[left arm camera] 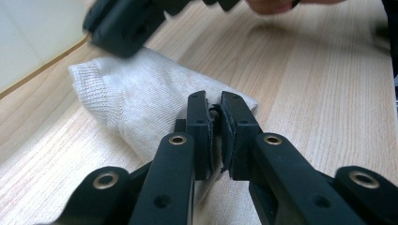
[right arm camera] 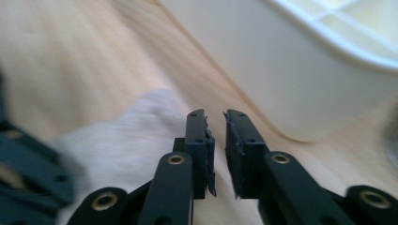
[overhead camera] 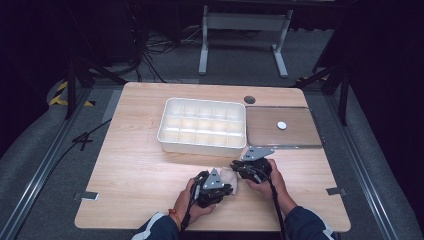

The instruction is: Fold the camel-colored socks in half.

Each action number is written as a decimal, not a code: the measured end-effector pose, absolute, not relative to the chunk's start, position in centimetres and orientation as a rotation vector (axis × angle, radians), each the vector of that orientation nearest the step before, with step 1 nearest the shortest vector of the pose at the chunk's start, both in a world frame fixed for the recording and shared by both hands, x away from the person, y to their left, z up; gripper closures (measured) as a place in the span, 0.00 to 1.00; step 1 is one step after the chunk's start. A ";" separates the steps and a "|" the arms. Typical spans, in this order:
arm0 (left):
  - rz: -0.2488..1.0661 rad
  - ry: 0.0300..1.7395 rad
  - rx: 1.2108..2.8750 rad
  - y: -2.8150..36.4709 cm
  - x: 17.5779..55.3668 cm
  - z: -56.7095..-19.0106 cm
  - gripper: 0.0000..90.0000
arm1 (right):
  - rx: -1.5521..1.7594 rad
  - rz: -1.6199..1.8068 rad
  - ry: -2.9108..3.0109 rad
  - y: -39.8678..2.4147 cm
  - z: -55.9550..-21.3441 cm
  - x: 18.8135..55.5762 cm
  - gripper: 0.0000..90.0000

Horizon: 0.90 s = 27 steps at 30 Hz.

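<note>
High view, desk: a wooden desk (overhead camera: 140,170) carries a white divided tray (overhead camera: 202,126) near the middle of its far half and a flat brown board (overhead camera: 280,127) with a small white disc (overhead camera: 282,125) just beside the tray, toward the far right corner.
High view, cloth: a pale knitted cloth (overhead camera: 231,177) lies bunched near the front edge, a little right of the middle, between the two tools.
High view, tools: the left gripper (overhead camera: 226,189) sits at the cloth's near left side; the right gripper (overhead camera: 236,165) sits at its far right side, close to the tray's front wall.
Left gripper view, grip: the left gripper (left arm camera: 214,110) has its jaws nearly together, pinching a fold at the cloth's (left arm camera: 136,103) near end.
Left gripper view, cloth: the rest of the cloth stretches away to the left on the desk, and the right gripper (left arm camera: 124,28) rests over its far end.
Right gripper view, jaws: the right gripper (right arm camera: 215,115) has a narrow gap between its jaws; whether anything is held there cannot be told.
Right gripper view, cloth: the cloth (right arm camera: 126,136), blurred, lies below and to the left of the jaws, with the tray (right arm camera: 300,70) close by on the right.
</note>
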<state>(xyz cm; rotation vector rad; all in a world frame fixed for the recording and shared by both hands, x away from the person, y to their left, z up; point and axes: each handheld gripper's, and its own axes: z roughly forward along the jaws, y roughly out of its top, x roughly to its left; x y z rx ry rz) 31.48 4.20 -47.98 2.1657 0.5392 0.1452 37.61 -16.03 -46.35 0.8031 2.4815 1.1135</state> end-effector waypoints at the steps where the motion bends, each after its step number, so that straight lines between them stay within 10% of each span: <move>1: 0.142 0.541 2.168 4.2 31.5 -48.0 0.92 | 0.824 1.090 2.472 -16.3 -46.2 37.7 0.87; 27: 0.143 0.539 2.164 4.2 31.5 -48.0 0.92 | 0.724 1.148 2.586 -15.8 -46.8 36.4 0.91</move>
